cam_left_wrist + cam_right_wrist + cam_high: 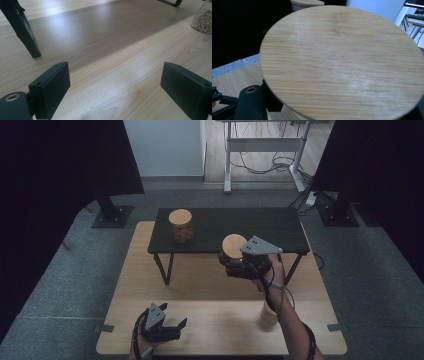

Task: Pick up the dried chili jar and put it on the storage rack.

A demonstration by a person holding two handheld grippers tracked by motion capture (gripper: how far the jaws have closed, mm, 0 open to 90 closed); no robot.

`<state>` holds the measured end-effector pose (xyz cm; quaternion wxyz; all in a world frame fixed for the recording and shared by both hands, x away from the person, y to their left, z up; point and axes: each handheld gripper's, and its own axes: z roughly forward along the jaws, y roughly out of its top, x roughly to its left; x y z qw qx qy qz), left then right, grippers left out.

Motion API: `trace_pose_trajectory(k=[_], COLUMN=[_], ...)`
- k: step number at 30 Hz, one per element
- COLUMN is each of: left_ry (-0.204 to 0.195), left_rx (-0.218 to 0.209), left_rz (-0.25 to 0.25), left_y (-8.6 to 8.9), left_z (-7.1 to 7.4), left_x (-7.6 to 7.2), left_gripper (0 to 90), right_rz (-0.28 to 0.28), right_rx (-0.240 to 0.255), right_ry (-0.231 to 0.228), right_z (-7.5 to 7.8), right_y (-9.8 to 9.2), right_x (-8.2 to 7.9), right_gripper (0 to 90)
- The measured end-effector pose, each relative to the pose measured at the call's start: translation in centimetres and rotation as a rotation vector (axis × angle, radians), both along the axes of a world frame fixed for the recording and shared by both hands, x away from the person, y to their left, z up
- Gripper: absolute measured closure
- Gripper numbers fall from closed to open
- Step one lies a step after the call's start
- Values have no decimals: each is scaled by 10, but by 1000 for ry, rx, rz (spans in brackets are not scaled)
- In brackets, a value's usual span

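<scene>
Right gripper point(239, 265) pinching jar with round wooden lid point(234, 245), held in air at front edge of black shelf point(280, 227)
Left gripper point(172, 329) spread, empty, at 7 o'clock on table point(200, 285)
Risk: side grip on smooth jar could slip; base may clip shelf edge; second jar point(180, 225) at 10 o'clock could get knocked

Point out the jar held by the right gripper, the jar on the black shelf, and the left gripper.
held jar point(233, 243), high view, bamboo lid top
shelf jar point(180, 216), high view, lid top
left gripper point(176, 328), high view, between its open fingertips
</scene>
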<state>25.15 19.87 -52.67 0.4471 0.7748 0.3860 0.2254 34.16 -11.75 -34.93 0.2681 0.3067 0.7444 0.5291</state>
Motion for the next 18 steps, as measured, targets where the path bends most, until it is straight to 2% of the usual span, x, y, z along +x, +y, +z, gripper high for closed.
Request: trace_pose_trajectory(k=[18], left_ry=[2], left_rx=[0], left_rz=[-12], left_y=[1], left_z=[-1], left_x=[3], left_gripper=[85], right_rz=[2], right_rx=[-15], right_ry=[-1], right_z=[4], right_y=[3], right_x=[16], right_gripper=[253])
